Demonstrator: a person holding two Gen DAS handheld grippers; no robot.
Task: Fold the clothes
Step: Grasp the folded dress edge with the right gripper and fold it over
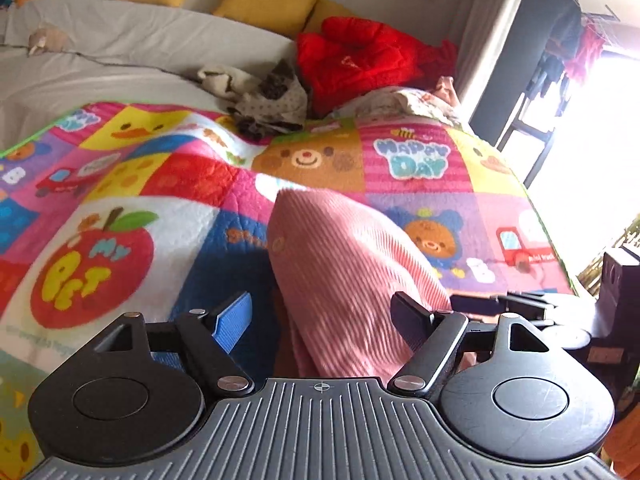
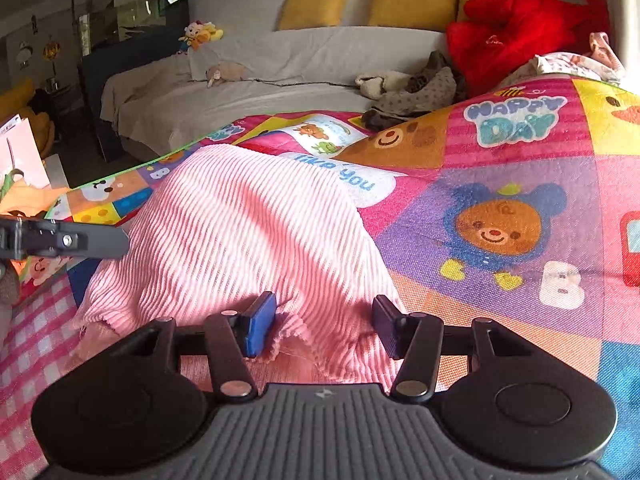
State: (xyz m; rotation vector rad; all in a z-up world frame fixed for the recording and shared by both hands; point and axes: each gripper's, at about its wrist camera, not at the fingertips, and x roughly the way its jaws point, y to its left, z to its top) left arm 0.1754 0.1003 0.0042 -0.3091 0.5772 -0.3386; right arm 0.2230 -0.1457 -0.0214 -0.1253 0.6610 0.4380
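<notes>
Where the pink garment (image 2: 256, 236) bunches, its shape hides — grippers agape.

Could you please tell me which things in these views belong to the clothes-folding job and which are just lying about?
Part of the job:
- pink ribbed garment
- left tool, open
- right tool, open
- patchwork blanket beneath the garment

Just lying about:
- red plush
- yellow cushions
- dotted grey cloth
- small soft toy

My left gripper (image 1: 322, 320) hangs with its jaws spread wide around a pink ribbed garment (image 1: 344, 276), which lies on a bright cartoon quilt (image 1: 168, 184); red plush (image 1: 360, 56) beyond.
</notes>
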